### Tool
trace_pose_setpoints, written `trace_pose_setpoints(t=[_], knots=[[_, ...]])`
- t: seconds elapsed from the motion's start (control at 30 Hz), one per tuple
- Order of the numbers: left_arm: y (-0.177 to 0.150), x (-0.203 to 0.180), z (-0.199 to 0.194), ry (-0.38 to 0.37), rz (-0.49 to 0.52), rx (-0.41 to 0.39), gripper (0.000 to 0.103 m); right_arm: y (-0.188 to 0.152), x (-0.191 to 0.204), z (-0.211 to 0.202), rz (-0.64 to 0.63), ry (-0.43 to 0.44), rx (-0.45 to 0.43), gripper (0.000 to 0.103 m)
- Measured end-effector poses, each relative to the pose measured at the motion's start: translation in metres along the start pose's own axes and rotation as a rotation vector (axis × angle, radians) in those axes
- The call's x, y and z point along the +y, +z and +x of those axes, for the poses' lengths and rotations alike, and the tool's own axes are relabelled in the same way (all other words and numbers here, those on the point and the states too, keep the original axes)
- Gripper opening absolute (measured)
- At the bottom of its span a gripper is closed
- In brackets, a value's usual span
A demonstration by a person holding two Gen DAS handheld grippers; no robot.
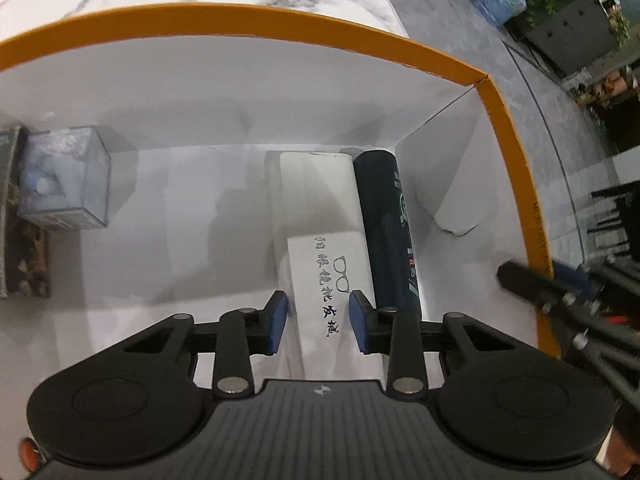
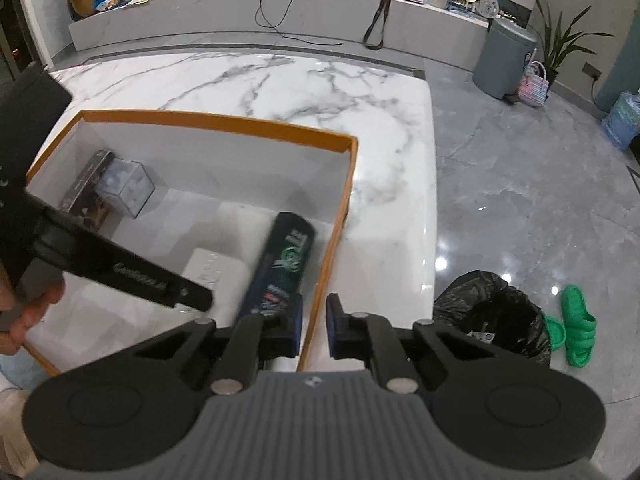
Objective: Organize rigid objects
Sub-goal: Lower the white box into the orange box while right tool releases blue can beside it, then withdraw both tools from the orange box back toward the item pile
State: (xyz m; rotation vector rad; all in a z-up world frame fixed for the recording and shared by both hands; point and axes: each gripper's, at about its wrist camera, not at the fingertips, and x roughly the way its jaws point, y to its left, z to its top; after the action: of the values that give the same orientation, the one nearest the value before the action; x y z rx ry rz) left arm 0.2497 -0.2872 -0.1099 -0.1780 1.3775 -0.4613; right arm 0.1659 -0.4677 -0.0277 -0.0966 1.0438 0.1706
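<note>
Left gripper [image 1: 318, 318] narrowly astride the white case [image 1: 320, 216] — right gripper [image 2: 314, 330] pinching the box wall [image 2: 320, 272]; steady the box, square the case beside the dark can [image 1: 390, 232].

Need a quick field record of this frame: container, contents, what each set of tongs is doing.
container: orange-rimmed box, open, on marble table
contents: white case and dark tube side by side near one wall; clear cube next to dark patterned box at the opposite side
left tongs: straddling the white case, contact unclear
right tongs: shut on the box wall beside the dark tube
</note>
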Motion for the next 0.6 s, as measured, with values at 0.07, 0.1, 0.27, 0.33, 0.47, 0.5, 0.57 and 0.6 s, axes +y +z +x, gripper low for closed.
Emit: trace_pose_setpoints(t=[0.07, 0.1, 0.27, 0.33, 0.47, 0.5, 0.57, 0.6], knots=[[0.001, -0.003, 0.003, -0.014, -0.018, 0.0, 0.036, -0.001, 0.0, 0.001, 0.001, 0.009, 0.0, 0.01], [0.001, -0.004, 0.004, -0.019, -0.023, -0.001, 0.035, -0.003, 0.0, 0.001, -0.001, 0.01, -0.002, 0.009], [0.004, -0.01, 0.006, -0.011, -0.01, -0.005, 0.035, -0.005, -0.003, 0.001, 0.002, 0.018, -0.003, 0.008], [0.005, -0.009, 0.004, -0.013, 0.0, -0.008, 0.033, -0.005, -0.003, 0.001, 0.0, 0.019, -0.003, 0.008], [0.004, -0.012, -0.005, 0.016, 0.052, -0.035, 0.033, -0.006, -0.002, 0.0, -0.005, 0.012, -0.003, 0.008], [0.003, -0.015, -0.007, 0.012, 0.056, -0.038, 0.033, -0.006, -0.002, -0.001, -0.008, 0.007, -0.006, 0.009], [0.0, -0.016, -0.014, 0.012, 0.069, -0.044, 0.033, -0.006, 0.0, -0.006, -0.018, -0.006, -0.015, 0.01], [-0.002, -0.018, -0.017, 0.013, 0.084, -0.055, 0.033, -0.006, 0.001, -0.009, -0.022, -0.011, -0.022, 0.01]])
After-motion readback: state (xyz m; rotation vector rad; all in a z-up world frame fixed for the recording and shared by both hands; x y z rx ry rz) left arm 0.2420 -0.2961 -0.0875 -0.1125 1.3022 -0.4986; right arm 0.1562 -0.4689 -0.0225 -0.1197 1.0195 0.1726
